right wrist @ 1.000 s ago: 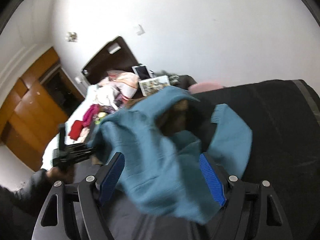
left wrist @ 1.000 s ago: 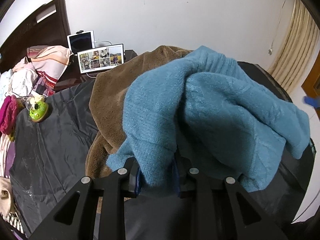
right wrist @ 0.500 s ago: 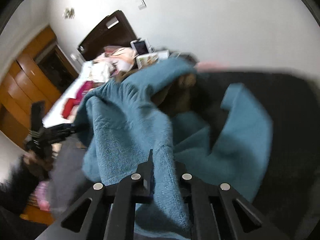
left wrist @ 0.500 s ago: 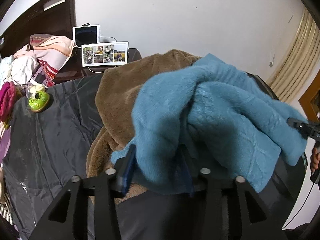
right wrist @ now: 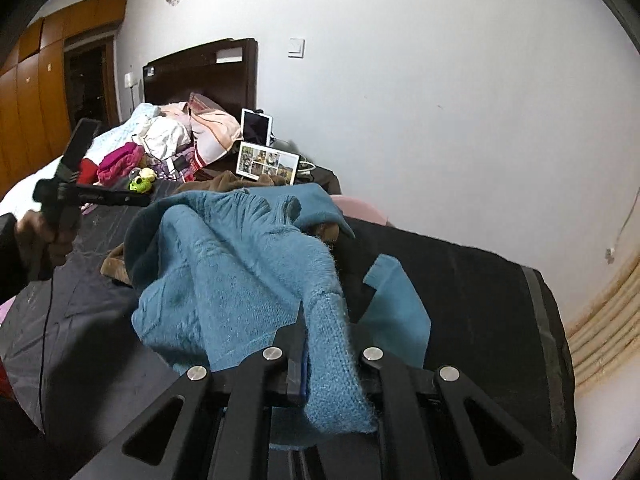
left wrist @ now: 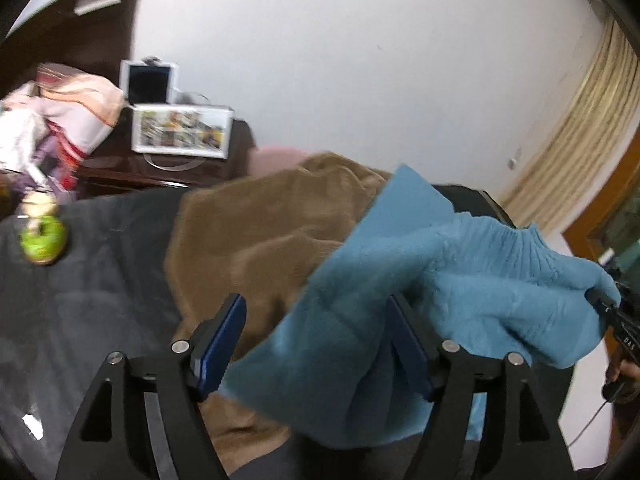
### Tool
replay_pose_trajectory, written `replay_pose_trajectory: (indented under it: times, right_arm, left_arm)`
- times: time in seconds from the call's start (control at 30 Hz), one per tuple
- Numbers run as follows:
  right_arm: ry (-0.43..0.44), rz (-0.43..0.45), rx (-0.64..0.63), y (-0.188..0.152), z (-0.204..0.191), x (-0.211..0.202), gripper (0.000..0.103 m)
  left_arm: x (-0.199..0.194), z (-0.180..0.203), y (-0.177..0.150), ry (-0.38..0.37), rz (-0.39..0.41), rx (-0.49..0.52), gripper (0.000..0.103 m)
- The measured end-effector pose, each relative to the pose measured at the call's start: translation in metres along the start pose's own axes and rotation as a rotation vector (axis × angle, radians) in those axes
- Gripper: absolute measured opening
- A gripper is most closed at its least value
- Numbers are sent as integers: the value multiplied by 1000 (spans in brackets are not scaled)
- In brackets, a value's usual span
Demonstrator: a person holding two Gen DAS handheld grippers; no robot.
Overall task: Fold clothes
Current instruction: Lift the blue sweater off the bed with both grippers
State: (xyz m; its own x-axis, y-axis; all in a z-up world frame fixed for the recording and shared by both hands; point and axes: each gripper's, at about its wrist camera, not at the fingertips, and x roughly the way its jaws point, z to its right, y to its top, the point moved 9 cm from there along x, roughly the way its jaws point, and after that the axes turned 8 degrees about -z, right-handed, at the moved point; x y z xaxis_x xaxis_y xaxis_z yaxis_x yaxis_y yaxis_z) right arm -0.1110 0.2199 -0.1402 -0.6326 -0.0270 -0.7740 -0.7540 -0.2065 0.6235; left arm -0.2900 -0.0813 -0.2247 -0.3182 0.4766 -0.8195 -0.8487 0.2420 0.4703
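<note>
Right gripper (right wrist: pixel 326 344) clenched on a fold of the blue sweater (right wrist: pixel 240 264). Left gripper (left wrist: pixel 316 344) jaws opening, sweater draped between its 2 pads, apparently loose; brown garment (left wrist: pixel 256 232) beyond.

Left wrist view: fisheye behind left gripper (left wrist: pixel 316 344), tilted down over dark bed cover (left wrist: pixel 80 300), facing white wall, very near blue sweater (left wrist: pixel 440 300). Right wrist view: same close setup behind right gripper (right wrist: pixel 326 356), angled toward headboard (right wrist: pixel 200 76). Shared: sweater, brown garment (left wrist: pixel 260 240), photo frame (right wrist: pixel 267 162) (each view catches opposite gripper at its edge).
</note>
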Motion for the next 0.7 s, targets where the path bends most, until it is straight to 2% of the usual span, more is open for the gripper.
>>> replay_pose_trajectory:
  times: [0.1,0.17,0.23,0.4,0.53,0.7]
  right_arm:
    - [-23,10,15,1,5,-3,10]
    - [-58,23,8,1,8,-9,10]
    - [-107,38,-14,3,8,-15,10]
    - [-276,112,-77,11,12,-34,10]
    - [-351,196,-34,23,30,-56,10]
    - [-409,313,18,36,56,-90,10]
  left_arm:
    - [27,11,-2,-5,-65,28,74]
    - [34,16,-2,-30,-73,21,49]
    - [32,18,1,-39,-56,-2,36]
    - [6,45,-5,-15,2,67,30]
    - [-32,89,-26,3,68,163,30]
    - [-67,137,-64,25,115,199,30]
